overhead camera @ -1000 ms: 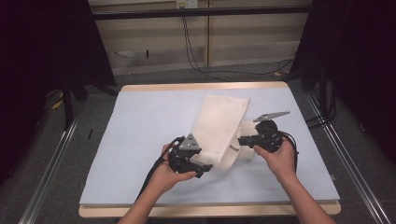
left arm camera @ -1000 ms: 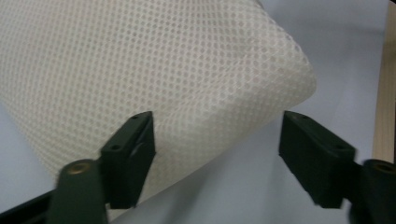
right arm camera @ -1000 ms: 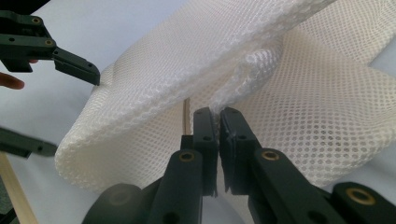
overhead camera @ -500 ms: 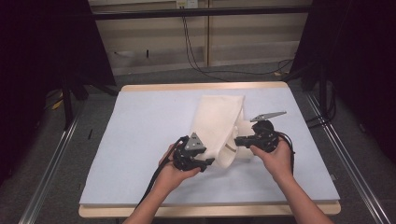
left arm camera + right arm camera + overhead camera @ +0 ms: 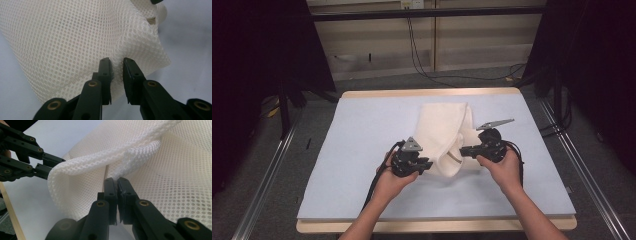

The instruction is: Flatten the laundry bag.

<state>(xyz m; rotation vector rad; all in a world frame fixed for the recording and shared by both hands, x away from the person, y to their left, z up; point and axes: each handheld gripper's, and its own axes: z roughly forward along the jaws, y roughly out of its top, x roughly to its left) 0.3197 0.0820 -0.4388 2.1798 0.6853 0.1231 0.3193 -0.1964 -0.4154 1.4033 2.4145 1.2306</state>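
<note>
A white mesh bag [image 5: 441, 129] lies on the pale blue table mat [image 5: 362, 130], its near end lifted between my two grippers. My left gripper [image 5: 430, 165] is at the bag's near left edge. Its jaws have just been closing, and in the left gripper view [image 5: 117, 61] a puckered fold of mesh [image 5: 75, 42] is pinched between the pads. My right gripper [image 5: 463, 150] holds the near right rim. In the right gripper view [image 5: 116, 180] it is shut on the thick mesh hem [image 5: 135, 152], with the left gripper [image 5: 55, 164] beyond at the bag's far fold.
The mat reaches to a wooden table edge [image 5: 432, 226] in front. Metal rails [image 5: 267, 175] run along both sides of the table. Cables [image 5: 422, 60] lie on the floor behind it, and dark curtains stand at both sides.
The left gripper's jaws have closed onto the bag's near edge. The bag's near end has bunched and risen slightly between the two grippers. The right gripper has kept its grip.
</note>
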